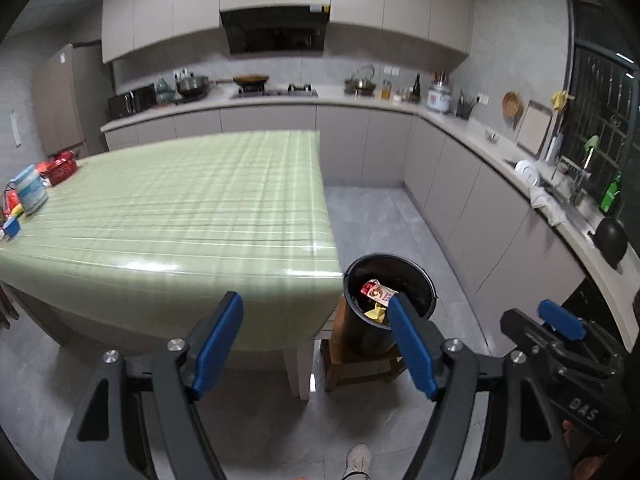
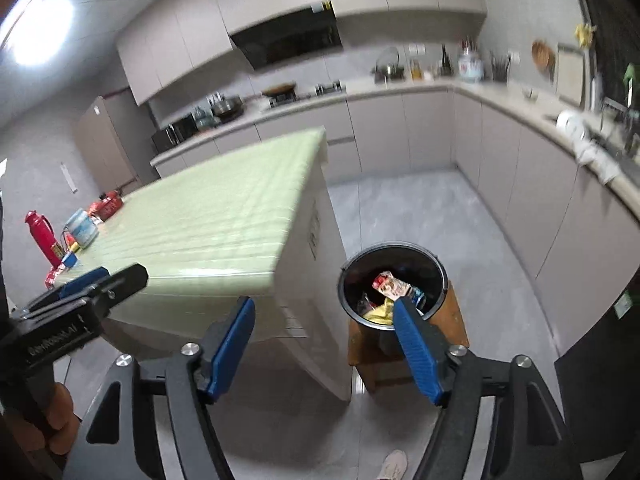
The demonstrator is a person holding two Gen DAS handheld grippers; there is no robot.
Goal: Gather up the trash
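Note:
A black trash bin stands on a wooden stool beside the table's near right corner; it also shows in the right wrist view. Inside lie a red-and-white wrapper and yellow trash. My left gripper is open and empty, held above the table's near edge. My right gripper is open and empty, just left of the bin. The right gripper also shows at the right of the left wrist view, and the left gripper at the left of the right wrist view.
The table has a green checked cloth. At its far left stand a blue-white container, red packages and a red flask. Kitchen counters run along the back and right walls. A shoe stands on the grey floor.

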